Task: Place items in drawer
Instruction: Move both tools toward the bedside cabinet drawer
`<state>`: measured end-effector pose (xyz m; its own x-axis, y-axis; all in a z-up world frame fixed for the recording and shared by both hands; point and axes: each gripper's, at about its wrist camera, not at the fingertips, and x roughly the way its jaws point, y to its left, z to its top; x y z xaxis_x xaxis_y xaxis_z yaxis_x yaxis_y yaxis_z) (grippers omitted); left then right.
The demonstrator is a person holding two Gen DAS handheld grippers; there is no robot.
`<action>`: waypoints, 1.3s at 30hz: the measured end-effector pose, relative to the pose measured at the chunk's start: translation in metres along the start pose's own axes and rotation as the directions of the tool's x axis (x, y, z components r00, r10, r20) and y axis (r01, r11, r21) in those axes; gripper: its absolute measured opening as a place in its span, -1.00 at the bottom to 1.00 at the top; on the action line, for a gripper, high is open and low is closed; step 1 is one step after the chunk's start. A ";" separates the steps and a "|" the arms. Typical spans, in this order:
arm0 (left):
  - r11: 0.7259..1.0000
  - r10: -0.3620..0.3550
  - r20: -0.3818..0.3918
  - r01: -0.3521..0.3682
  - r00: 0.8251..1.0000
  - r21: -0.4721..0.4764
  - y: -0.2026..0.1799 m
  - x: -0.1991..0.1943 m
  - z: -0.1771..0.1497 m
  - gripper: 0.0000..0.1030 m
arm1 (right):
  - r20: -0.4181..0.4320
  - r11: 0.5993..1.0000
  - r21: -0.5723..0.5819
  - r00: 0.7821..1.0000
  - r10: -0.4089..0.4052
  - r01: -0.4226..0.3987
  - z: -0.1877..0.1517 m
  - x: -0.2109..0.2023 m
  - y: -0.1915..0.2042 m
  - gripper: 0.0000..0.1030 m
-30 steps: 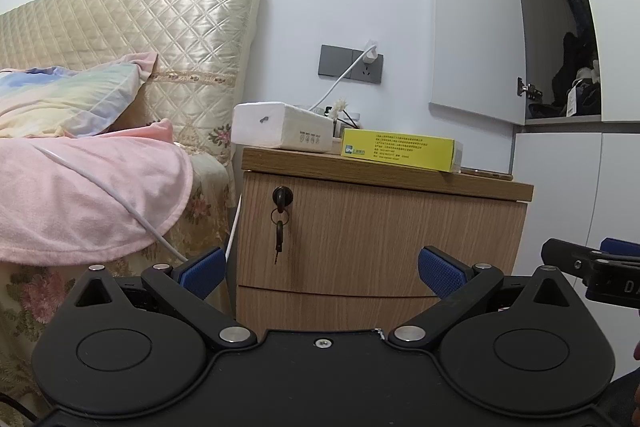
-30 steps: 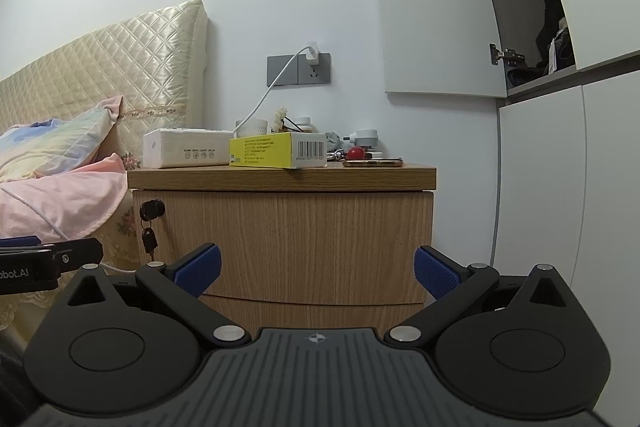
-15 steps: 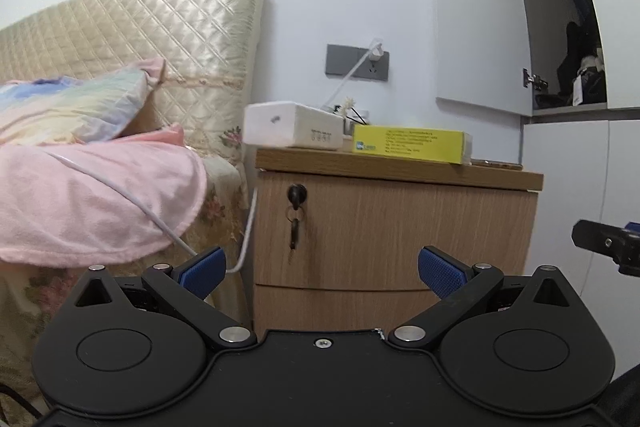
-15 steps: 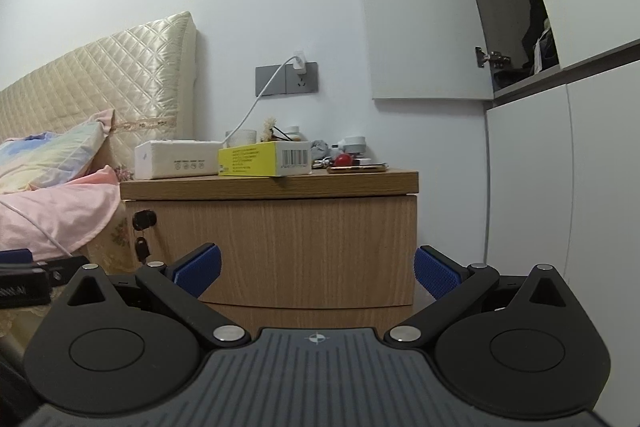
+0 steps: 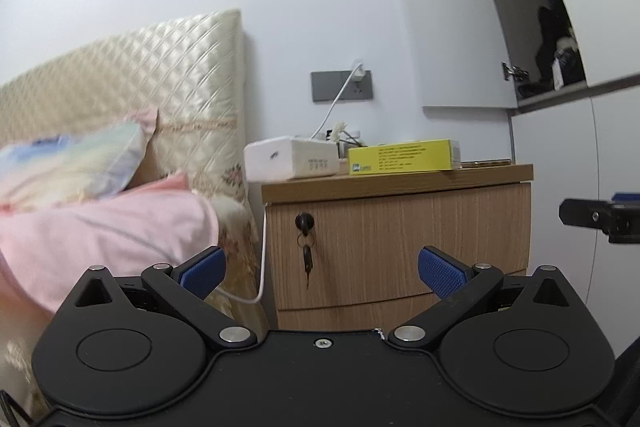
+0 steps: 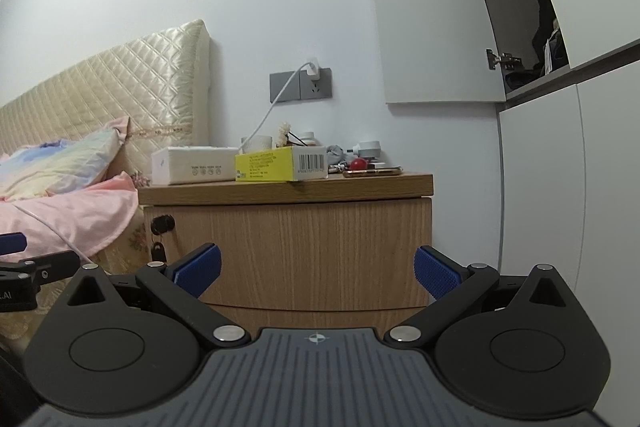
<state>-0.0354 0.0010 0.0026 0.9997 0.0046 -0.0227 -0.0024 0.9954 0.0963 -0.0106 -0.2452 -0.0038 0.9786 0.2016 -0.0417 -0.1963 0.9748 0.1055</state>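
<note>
Yellow box (image 6: 280, 167) on nightstand (image 6: 288, 243); red ball (image 6: 359, 163) shows only in right view. Both grippers' (image 5: 320, 269) (image 6: 316, 269) jaws released, empty.

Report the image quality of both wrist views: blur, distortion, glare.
Left wrist view: the pillow and headboard are smeared by blur, while the yellow box and the open left gripper stay crisp. Right wrist view: sharp throughout, barcode on the yellow box visible. Both views: fisheye bends the cabinet door edges; lighting is soft, with no glare.
</note>
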 end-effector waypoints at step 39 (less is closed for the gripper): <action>0.996 -0.033 0.002 0.034 0.999 -0.084 0.016 0.020 0.009 0.98 | 0.042 0.997 0.069 0.999 0.016 -0.019 0.002 -0.005 -0.015 1.00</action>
<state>-0.0156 0.0162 0.0129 0.9993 -0.0290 -0.0235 0.0293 0.9995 0.0116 -0.0126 -0.2607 -0.0030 0.9770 0.2132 0.0014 -0.2102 0.9620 0.1746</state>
